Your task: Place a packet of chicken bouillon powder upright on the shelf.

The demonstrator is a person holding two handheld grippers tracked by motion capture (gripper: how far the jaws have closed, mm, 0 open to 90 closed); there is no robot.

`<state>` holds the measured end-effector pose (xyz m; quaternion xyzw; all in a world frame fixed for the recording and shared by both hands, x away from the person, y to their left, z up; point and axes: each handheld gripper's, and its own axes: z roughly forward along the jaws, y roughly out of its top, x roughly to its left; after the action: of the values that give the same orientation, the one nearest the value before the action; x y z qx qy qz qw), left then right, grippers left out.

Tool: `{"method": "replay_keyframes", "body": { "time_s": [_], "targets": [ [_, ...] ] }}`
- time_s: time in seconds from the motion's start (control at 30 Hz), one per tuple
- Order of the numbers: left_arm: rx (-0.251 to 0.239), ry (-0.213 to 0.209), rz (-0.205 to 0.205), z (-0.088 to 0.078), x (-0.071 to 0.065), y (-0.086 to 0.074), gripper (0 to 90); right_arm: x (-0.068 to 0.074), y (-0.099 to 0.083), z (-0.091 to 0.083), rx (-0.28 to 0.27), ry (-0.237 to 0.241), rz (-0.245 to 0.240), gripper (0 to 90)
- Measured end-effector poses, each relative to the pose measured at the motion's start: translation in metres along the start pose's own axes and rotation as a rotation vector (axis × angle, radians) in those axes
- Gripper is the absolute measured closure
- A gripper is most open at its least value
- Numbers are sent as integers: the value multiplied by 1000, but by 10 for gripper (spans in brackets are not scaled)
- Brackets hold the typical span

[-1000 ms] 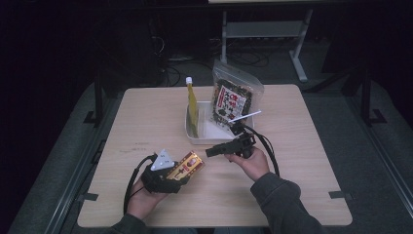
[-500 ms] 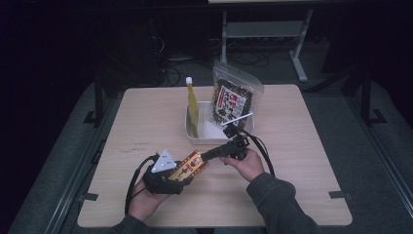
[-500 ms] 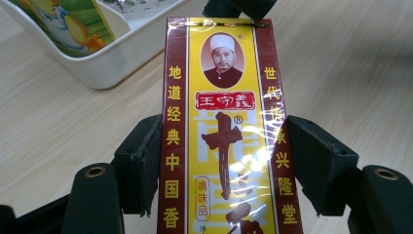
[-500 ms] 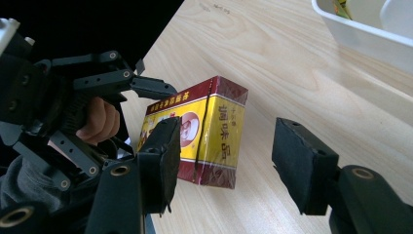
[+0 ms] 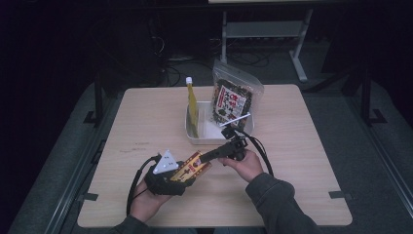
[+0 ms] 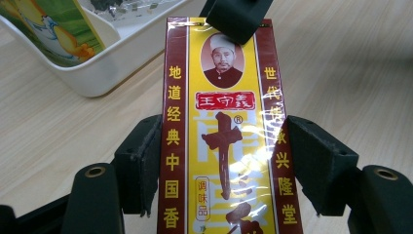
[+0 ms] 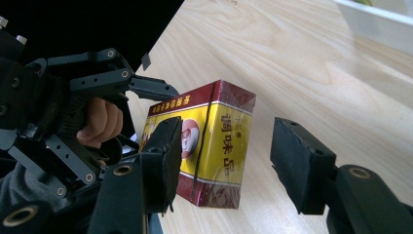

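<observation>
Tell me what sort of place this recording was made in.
Probably a lab or workshop set up for recording, not a kitchen: a bare wooden table stands alone on grey carpet, dark metal frames and cables lie behind it, and groceries sit staged in a white tray.

A yellow box (image 6: 221, 146) edged in dark red with yellow characters is seen; the tray (image 5: 195, 134) is white, the worktop (image 5: 302, 146) pale wood-grained.

Both hand-held grippers are black. The left gripper (image 5: 187, 171) carries a grey three-cornered plate (image 5: 165, 163) on top, and a black cable (image 5: 134, 181) loops behind it. The right gripper (image 5: 207, 157) trails black cables (image 5: 260, 152) past a grey sleeve (image 5: 280, 207). Each jaw ends in a matte rectangular pad (image 7: 164, 155) above a brass-ringed screw hole (image 7: 122, 170).
</observation>
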<state>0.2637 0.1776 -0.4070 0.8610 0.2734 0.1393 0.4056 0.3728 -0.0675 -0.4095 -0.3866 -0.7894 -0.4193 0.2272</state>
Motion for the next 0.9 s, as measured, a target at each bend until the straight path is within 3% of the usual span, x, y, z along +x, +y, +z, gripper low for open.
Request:
{"method": "replay_keyframes", "body": {
  "time_s": [0.9],
  "targets": [
    [-11,-3,10,1,-3,3,326,1,1,6,28,43,23,500]
  ]
}}
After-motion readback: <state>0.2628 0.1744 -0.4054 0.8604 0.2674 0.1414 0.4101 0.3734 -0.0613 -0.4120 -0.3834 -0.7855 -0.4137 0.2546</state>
